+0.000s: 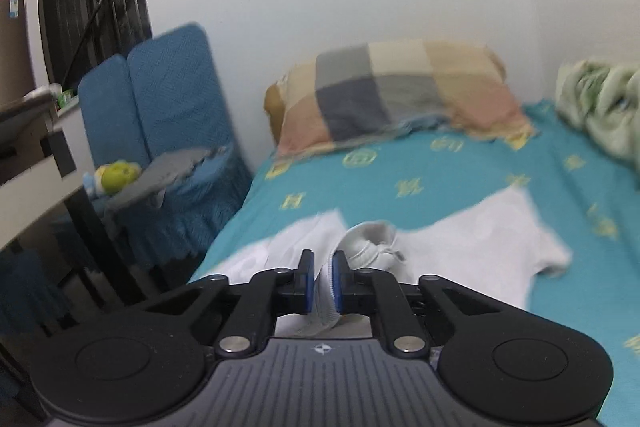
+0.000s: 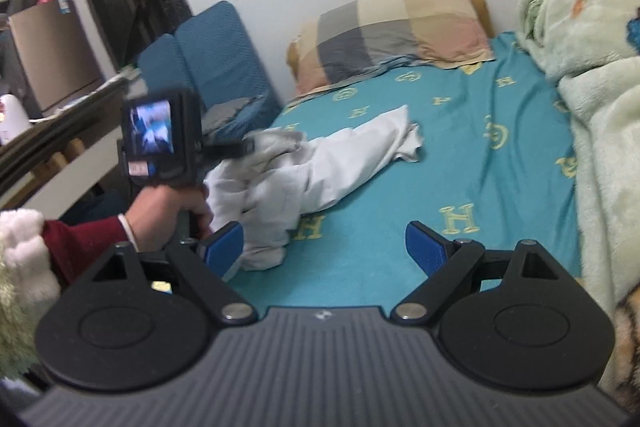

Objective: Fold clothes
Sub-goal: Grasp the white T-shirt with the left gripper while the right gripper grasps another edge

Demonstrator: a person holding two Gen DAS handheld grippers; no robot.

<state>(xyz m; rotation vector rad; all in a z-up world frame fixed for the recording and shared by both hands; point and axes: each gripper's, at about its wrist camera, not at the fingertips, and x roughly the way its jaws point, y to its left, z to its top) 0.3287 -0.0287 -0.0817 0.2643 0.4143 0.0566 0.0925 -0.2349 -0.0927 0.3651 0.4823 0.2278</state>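
A white garment (image 1: 472, 239) lies crumpled on the teal bed sheet (image 1: 440, 171). My left gripper (image 1: 323, 277) is shut on a ribbed edge of the white garment and holds it lifted above the bed. In the right wrist view the left gripper (image 2: 250, 147) pinches the garment (image 2: 320, 167), which hangs from it down onto the sheet (image 2: 480, 155). My right gripper (image 2: 325, 251) is open and empty, low over the near part of the bed, just right of the garment's hanging end.
A checked pillow (image 2: 392, 35) lies at the head of the bed against the wall. A pale green blanket (image 2: 592, 67) is heaped along the right side. Blue cushions (image 1: 160, 99) and a desk (image 1: 32, 179) stand left of the bed.
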